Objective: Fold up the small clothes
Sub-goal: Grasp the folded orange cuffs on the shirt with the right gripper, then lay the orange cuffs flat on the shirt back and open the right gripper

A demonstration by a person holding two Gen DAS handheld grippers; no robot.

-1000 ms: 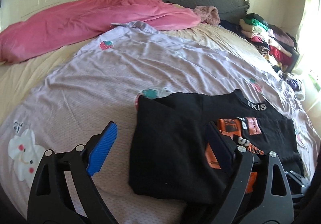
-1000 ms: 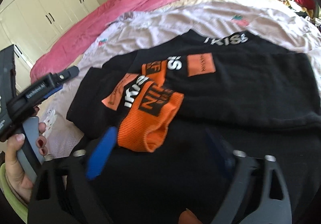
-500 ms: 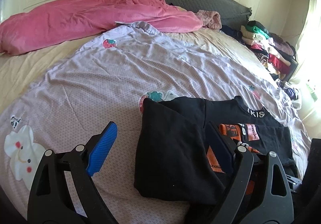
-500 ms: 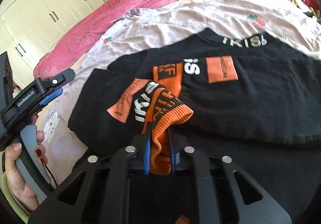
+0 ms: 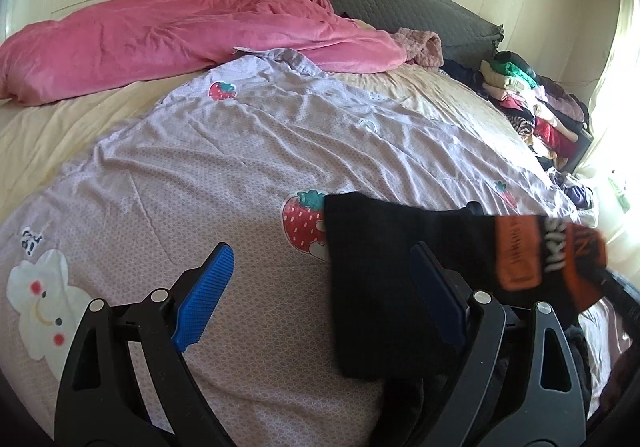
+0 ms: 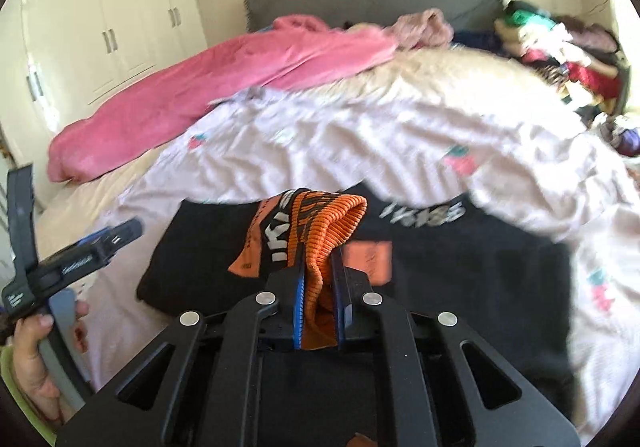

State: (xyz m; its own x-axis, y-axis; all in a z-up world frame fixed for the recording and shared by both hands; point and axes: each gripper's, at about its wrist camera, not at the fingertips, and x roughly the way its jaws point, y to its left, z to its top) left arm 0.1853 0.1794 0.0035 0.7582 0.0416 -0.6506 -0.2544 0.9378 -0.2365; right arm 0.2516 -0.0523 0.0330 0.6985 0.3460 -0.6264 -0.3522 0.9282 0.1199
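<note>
A black sweatshirt [image 6: 460,271] with orange patches and white lettering lies on the lilac strawberry-print sheet [image 5: 248,167]. My right gripper [image 6: 318,267] is shut on its orange ribbed cuff [image 6: 332,219] and holds the sleeve raised above the body of the garment. In the left wrist view that lifted sleeve [image 5: 400,267] stretches across to the right, its orange end [image 5: 560,255] blurred. My left gripper [image 5: 320,279] stands open over the sheet at the sweatshirt's left edge, nothing between its blue pads [image 5: 204,295]. It also shows in the right wrist view as the left gripper [image 6: 76,259], held by a hand [image 6: 32,351].
A pink duvet [image 5: 180,39] lies across the far side of the bed, against a grey headboard [image 5: 380,3]. A pile of mixed clothes [image 5: 536,107] sits at the far right corner. White wardrobe doors [image 6: 100,19] stand to the left.
My right gripper closed on the orange cuff and lifted it, pulling the sleeve up off the sweatshirt. The left gripper stayed open and almost still.
</note>
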